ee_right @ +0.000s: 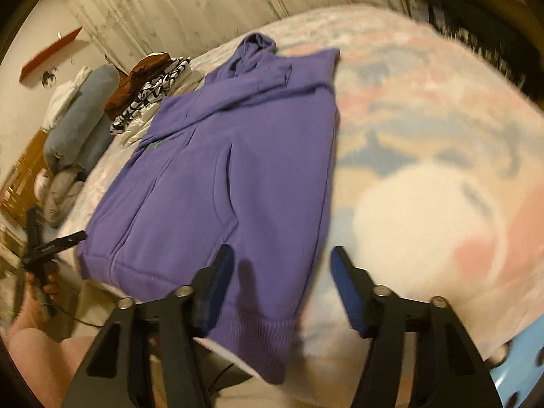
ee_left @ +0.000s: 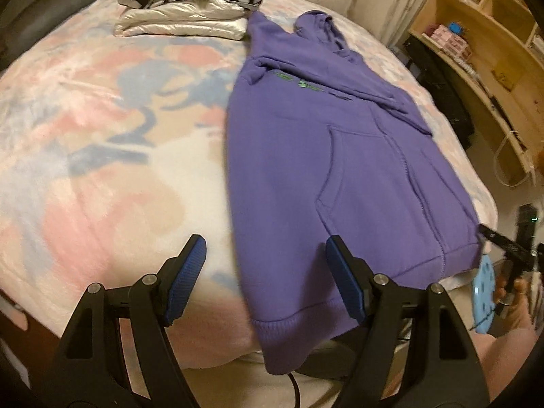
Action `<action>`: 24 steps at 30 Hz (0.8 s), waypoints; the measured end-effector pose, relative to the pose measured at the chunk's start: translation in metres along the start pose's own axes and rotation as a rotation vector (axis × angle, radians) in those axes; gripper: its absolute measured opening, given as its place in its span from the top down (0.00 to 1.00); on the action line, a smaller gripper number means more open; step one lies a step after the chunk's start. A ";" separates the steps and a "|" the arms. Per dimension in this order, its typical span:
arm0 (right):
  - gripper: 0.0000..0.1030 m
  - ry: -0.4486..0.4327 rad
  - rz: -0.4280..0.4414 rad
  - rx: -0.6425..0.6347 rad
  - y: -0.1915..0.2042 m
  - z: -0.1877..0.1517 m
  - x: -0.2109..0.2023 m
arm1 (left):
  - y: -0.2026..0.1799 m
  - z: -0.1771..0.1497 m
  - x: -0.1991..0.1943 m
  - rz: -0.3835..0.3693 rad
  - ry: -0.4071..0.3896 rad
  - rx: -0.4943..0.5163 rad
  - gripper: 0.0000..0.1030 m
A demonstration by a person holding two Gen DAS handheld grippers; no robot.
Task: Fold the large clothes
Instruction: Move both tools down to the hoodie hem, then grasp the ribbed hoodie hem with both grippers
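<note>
On the bed (ee_left: 102, 129) with its pastel blanket, the purple hoodie (ee_left: 306, 156) lies face up, hem hanging over the near edge, both sleeves seemingly folded in across the chest (the body itself looks not yet folded). A stack of folded clothes (ee_left: 190, 6) sits near the far end, suggesting earlier garments are done. The left hand-held gripper (ee_left: 265, 272) and right hand-held gripper (ee_right: 282, 278) both hover wide apart over the hem, holding nothing.

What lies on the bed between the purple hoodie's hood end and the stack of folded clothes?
Nothing that shows: in the left wrist view, the purple hoodie reaches right up to the stack of folded clothes; only pastel blanket lies alongside.
</note>
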State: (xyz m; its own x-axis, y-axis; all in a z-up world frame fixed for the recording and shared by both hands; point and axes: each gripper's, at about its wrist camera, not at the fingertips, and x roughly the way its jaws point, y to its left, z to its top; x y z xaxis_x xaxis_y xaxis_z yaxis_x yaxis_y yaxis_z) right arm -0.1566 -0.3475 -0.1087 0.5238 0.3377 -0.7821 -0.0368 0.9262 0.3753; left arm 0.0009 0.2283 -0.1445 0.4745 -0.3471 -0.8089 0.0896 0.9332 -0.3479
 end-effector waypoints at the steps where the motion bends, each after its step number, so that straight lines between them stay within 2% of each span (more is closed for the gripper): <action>1: 0.49 0.003 0.021 0.009 -0.005 -0.003 0.003 | 0.001 0.000 0.001 -0.014 0.002 0.001 0.32; 9: 0.50 -0.011 0.153 0.013 -0.021 -0.011 0.023 | 0.008 0.012 0.025 -0.117 0.027 0.002 0.32; 13: 0.52 -0.013 0.163 -0.016 -0.016 -0.005 0.034 | 0.003 0.021 0.038 -0.138 0.019 0.024 0.32; 18: 0.61 -0.029 0.184 -0.005 -0.013 0.003 0.043 | -0.012 0.027 0.052 -0.148 0.004 0.080 0.33; 19: 0.62 -0.034 0.185 0.003 -0.011 0.004 0.044 | -0.015 0.028 0.056 -0.157 -0.002 0.089 0.40; 20: 0.65 -0.039 0.186 0.011 -0.008 0.006 0.045 | -0.016 0.028 0.057 -0.165 -0.005 0.090 0.53; 23: 0.77 -0.059 0.181 0.041 0.011 0.016 0.054 | -0.016 0.031 0.065 -0.226 -0.011 0.051 0.82; 24: 0.83 -0.065 0.182 0.048 0.016 0.019 0.056 | -0.018 0.032 0.067 -0.227 -0.022 0.033 0.84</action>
State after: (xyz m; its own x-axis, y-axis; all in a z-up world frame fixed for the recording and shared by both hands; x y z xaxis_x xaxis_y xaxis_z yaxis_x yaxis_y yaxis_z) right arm -0.1117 -0.3166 -0.1370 0.5663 0.4854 -0.6660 -0.0958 0.8414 0.5318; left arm 0.0592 0.1913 -0.1773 0.4582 -0.5468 -0.7008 0.2247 0.8341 -0.5039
